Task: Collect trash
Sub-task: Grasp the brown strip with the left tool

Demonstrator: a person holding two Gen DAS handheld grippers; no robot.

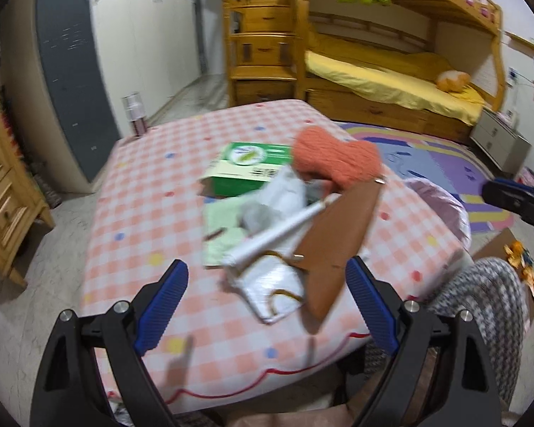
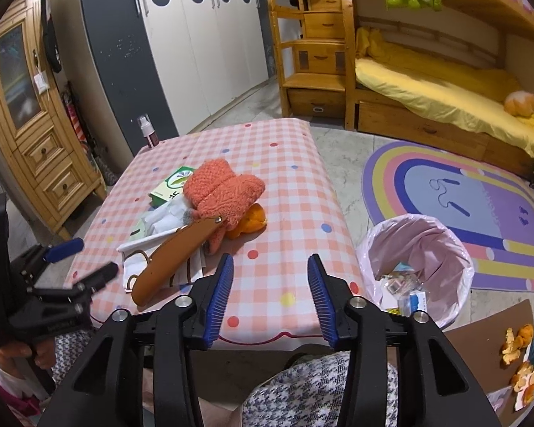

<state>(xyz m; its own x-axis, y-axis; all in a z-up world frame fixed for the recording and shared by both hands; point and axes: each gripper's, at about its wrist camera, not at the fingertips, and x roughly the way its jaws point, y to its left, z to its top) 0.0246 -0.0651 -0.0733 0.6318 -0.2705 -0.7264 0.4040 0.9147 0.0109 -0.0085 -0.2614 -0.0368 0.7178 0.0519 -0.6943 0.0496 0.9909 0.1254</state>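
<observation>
A small table with a pink checked cloth (image 1: 131, 213) (image 2: 295, 192) carries a pile: a green box (image 1: 245, 169) (image 2: 171, 186), orange knitted gloves (image 1: 334, 158) (image 2: 224, 188), white paper and wrappers (image 1: 284, 199) (image 2: 160, 224), a rolled white paper (image 1: 284, 229), a brown leather sheath (image 1: 334, 235) (image 2: 174, 259), and orange peel (image 2: 252, 222). My left gripper (image 1: 267, 309) is open and empty above the table's near edge, close to the sheath; it also shows in the right wrist view (image 2: 78, 259). My right gripper (image 2: 268, 297) is open and empty over the front of the table. A bin with a pink liner (image 2: 416, 249) (image 1: 441, 199) stands right of the table and holds trash.
Orange peel lies on brown cardboard (image 2: 519, 359) on the floor at right. A spray bottle (image 2: 147, 131) stands at the table's far left corner. A rainbow rug (image 2: 480, 206), a wooden bunk bed (image 2: 427, 99), a wardrobe (image 2: 195, 42) and a wooden cabinet (image 2: 28, 114) surround the table.
</observation>
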